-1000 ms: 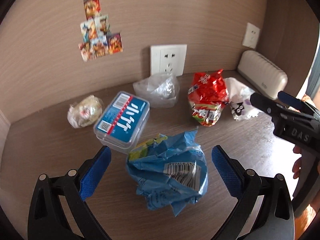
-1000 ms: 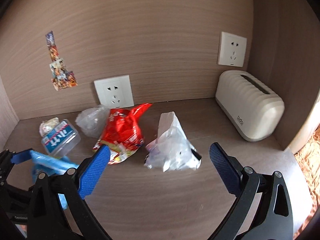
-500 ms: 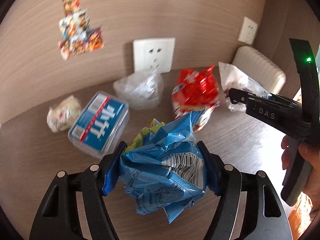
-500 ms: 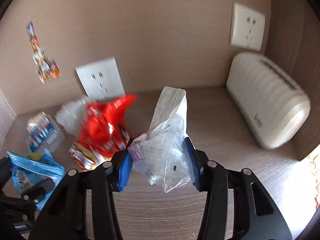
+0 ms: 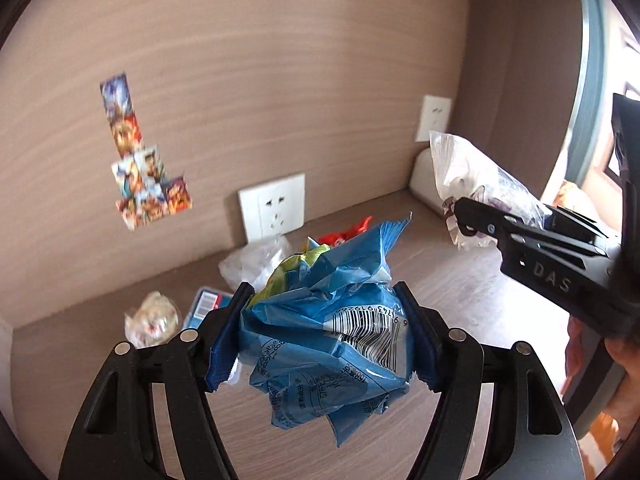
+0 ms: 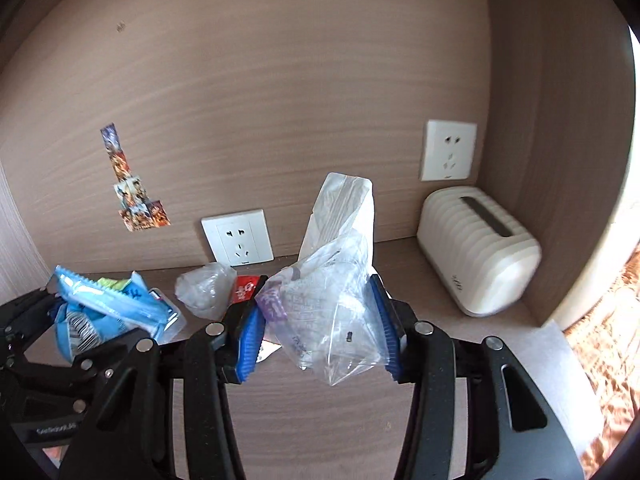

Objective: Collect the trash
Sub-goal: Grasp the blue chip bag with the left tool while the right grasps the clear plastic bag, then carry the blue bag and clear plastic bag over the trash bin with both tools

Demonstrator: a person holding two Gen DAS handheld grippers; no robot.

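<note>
Closest in the left wrist view: left gripper (image 5: 324, 344) clamped tight on a crumpled blue snack bag (image 5: 328, 332), blue pads pressing both sides, barcode facing the camera, bag lifted clear of the wooden desk (image 5: 460, 280). Same story low in the right wrist view: right gripper (image 6: 320, 332) squeezed onto a clear plastic bag (image 6: 332, 292), jaws nearly closed around it, top of the bag sticking up tall, also off the surface.

Just behind the blue bag, lower left of the left view: a corner of a clear plastic box with a blue label (image 5: 206, 306) and a small crumpled wad of wrapper (image 5: 152, 320), both lying on the desk. A bit further back, a scrunched clear bag (image 5: 252, 260) and a peek of a red snack bag (image 5: 344, 234), mostly hidden by the blue one. Right side of that frame: the other gripper carrying its clear bag, side-on.

In the right view, the blue bag in its gripper at the left edge, the scrunched clear bag at centre left, a sliver of red right beside the left blue pad.

Farthest back: a white ribbed tissue box (image 6: 476, 248) in the right corner, two white wall sockets (image 6: 238, 236) (image 6: 448, 150), and a cluster of colourful stickers (image 6: 136, 196) on the wood-grain wall.
</note>
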